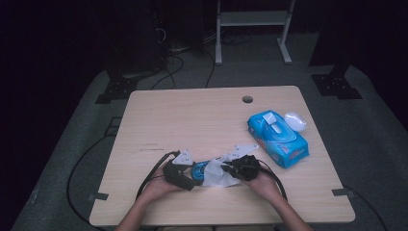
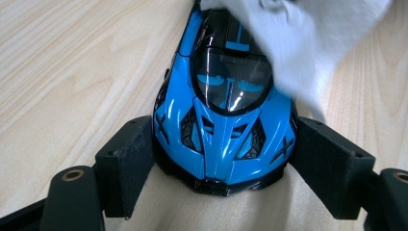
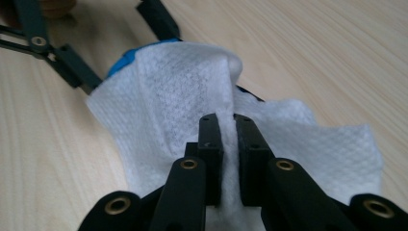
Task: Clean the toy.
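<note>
A blue and black toy car (image 2: 223, 125) rests on the wooden table (image 1: 192, 120) near its front edge. My left gripper (image 2: 223, 159) is shut on it, a pad (image 2: 127, 163) pressing on each side of its nose. A white wet wipe (image 3: 163, 96) is draped over the car's far end, leaving a sliver of blue (image 3: 126, 58) showing. My right gripper (image 3: 228, 130) is shut on a fold of that wipe. From above, the left gripper (image 1: 192, 174) and right gripper (image 1: 231, 167) face each other, with the car (image 1: 198, 169) and wipe (image 1: 219, 175) between them.
A blue pack of wet wipes (image 1: 278, 138) lies at the right of the table with a clear plastic lid (image 1: 295, 121) beside it. A cable hole (image 1: 247, 99) sits near the far edge. Cables trail from both grippers off the front edge.
</note>
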Motion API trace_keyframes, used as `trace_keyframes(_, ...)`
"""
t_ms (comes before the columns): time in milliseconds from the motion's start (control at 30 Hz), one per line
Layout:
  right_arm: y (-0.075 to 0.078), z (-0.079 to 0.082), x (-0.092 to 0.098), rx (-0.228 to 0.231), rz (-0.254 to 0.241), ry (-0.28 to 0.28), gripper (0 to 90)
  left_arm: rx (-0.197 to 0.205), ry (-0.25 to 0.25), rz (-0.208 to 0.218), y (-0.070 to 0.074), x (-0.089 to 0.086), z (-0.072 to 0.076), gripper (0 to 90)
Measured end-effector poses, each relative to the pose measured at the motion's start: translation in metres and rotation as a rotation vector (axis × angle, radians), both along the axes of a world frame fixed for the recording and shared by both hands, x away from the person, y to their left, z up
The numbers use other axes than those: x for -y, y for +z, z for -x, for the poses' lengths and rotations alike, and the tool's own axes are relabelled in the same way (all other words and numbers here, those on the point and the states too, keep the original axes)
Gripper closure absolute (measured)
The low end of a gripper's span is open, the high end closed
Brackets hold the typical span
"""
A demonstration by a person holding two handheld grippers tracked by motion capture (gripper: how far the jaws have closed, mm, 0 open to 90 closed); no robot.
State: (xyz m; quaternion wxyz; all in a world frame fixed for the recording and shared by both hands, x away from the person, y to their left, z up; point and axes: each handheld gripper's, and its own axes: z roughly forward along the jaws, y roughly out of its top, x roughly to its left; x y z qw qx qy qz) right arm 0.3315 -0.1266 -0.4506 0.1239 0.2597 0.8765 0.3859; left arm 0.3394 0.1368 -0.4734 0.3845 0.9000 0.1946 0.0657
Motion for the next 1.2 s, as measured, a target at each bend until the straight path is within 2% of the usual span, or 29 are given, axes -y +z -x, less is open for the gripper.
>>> trace_keyframes(67,0.001,-0.001,0.007,-0.028,-0.038,-0.004,81.7,0.001,-0.001,0.002,0.000,0.000,0.000,23.8)
trace_keyframes(100,0.001,-0.001,0.007,-0.028,-0.038,-0.004,81.7,0.001,-0.001,0.002,0.000,0.000,0.000,23.8)
trace_keyframes(167,0.002,0.000,0.004,-0.047,-0.071,0.015,80.9,0.002,0.000,0.001,0.000,0.000,0.000,23.8)
trace_keyframes(233,0.002,0.000,0.003,-0.050,-0.076,0.024,77.9,0.002,0.000,0.000,0.000,0.000,0.000,23.8)
trace_keyframes(267,0.001,0.000,0.001,-0.056,-0.078,0.027,72.5,0.003,-0.001,-0.004,0.000,0.000,0.000,23.8)
trace_keyframes(333,0.001,0.002,-0.004,-0.007,-0.026,0.022,58.4,0.003,-0.002,-0.004,0.000,0.000,0.000,23.8)
trace_keyframes(367,0.001,0.002,-0.004,-0.007,-0.026,0.022,58.4,0.003,-0.002,-0.004,0.000,0.000,0.000,23.8)
trace_keyframes(467,0.004,0.001,-0.002,0.042,-0.026,-0.020,42.7,0.002,-0.001,0.000,0.000,0.000,0.000,23.8)
trace_keyframes(567,0.003,-0.003,0.004,0.054,-0.025,-0.068,33.3,0.003,-0.002,-0.001,0.000,0.000,0.000,23.8)
trace_keyframes(667,0.002,-0.009,0.011,0.025,-0.043,-0.102,29.2,0.003,-0.002,0.000,0.000,0.000,0.000,23.8)
trace_keyframes(700,-0.002,-0.014,0.014,-0.036,-0.057,-0.121,27.9,0.002,0.001,0.003,0.000,0.000,0.000,23.8)
trace_keyframes(767,-0.005,-0.016,0.016,-0.050,-0.062,-0.122,28.0,0.003,0.000,0.003,0.000,0.000,0.000,23.8)
trace_keyframes(833,-0.010,-0.020,0.018,-0.099,-0.088,-0.126,30.7,0.004,-0.002,-0.001,0.000,0.000,0.000,23.8)
trace_keyframes(900,-0.012,-0.022,0.019,-0.140,-0.131,-0.103,41.3,0.003,-0.001,-0.001,0.000,0.000,0.000,23.8)
trace_keyframes(1000,-0.011,-0.022,0.020,-0.133,-0.124,-0.107,44.8,0.004,-0.002,-0.002,0.000,0.000,0.000,23.8)
trace_keyframes(1033,-0.009,-0.021,0.023,-0.122,-0.126,-0.126,55.1,0.003,-0.002,-0.002,0.000,0.000,0.000,23.8)
trace_keyframes(1067,-0.009,-0.021,0.023,-0.122,-0.126,-0.126,55.1,0.003,-0.002,-0.002,0.000,0.000,0.000,23.8)
trace_keyframes(1100,-0.008,-0.021,0.026,-0.114,-0.130,-0.133,62.0,0.004,-0.003,-0.002,0.000,0.000,0.000,23.8)
trace_keyframes(1133,-0.008,-0.021,0.026,-0.114,-0.130,-0.133,62.0,0.004,-0.003,-0.002,0.000,0.000,0.000,23.8)
trace_keyframes(1167,-0.006,-0.020,0.028,-0.093,-0.119,-0.131,67.5,0.003,-0.002,-0.003,0.000,0.000,0.000,23.8)
trace_keyframes(1200,-0.006,-0.020,0.028,-0.093,-0.119,-0.131,67.5,0.003,-0.002,-0.003,0.000,0.000,0.000,23.9)
